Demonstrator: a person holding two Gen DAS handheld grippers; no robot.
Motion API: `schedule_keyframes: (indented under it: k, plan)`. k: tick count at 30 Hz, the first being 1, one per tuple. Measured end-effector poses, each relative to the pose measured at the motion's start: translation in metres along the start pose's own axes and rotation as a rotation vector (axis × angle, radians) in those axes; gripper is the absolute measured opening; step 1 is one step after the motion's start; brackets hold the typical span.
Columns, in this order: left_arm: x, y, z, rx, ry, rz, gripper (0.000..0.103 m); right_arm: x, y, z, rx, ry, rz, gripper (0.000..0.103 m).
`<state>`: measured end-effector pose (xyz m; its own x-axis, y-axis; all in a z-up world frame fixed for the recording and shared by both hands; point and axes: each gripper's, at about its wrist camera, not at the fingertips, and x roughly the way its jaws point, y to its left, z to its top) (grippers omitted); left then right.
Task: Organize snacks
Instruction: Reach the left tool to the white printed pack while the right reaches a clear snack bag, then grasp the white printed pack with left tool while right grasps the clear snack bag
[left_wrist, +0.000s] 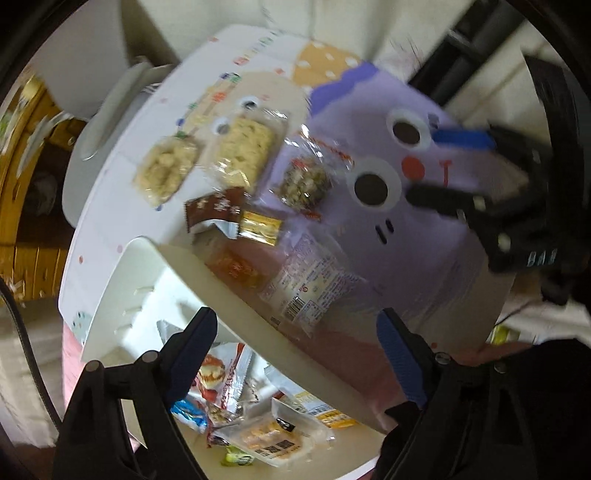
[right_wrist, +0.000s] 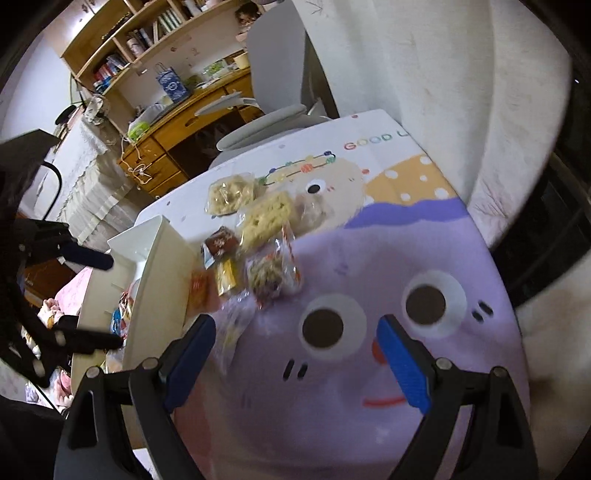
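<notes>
A white bin stands on a cartoon-print table cover and holds several snack packets. Loose snacks lie beside it: two pale rice-cracker packs, a nut-cluster pack, a brown wrapper, a gold packet, an orange packet and a clear printed pack. My left gripper is open and empty above the bin's near wall. My right gripper is open and empty above the purple cover; it also shows in the left wrist view.
The purple cartoon face with big eyes covers the near table. A grey chair stands past the far edge, with a wooden desk and bookshelf behind. A white cushion lies right of the table.
</notes>
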<state>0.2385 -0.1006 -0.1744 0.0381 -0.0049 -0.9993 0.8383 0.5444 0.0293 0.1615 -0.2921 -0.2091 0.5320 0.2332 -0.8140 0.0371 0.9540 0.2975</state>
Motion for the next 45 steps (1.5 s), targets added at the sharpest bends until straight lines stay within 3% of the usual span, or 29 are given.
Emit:
schedule_keyframes:
  k: [11,19,26,35,40,45]
  plan:
    - [0.052,-0.017,0.019,0.168,0.118,0.037,0.087,0.053,-0.011,0.021,-0.109,-0.060,0.091,0.089]
    - [0.078,-0.028,0.029,0.249,0.152,0.065,0.082,0.081,-0.010,0.030,-0.165,-0.039,0.132,0.078]
    - [0.096,-0.031,0.033,0.258,0.184,0.039,0.073,0.103,-0.001,0.034,-0.247,0.019,0.177,0.061]
    - [0.112,-0.033,0.034,0.240,0.198,-0.023,0.064,0.122,0.008,0.032,-0.292,0.100,0.220,0.051]
    - [0.117,-0.037,0.034,0.222,0.205,-0.017,0.061,0.123,0.012,0.031,-0.284,0.119,0.254,0.036]
    - [0.125,-0.034,0.040,0.173,0.218,-0.016,0.060,0.120,0.012,0.030,-0.273,0.130,0.239,0.035]
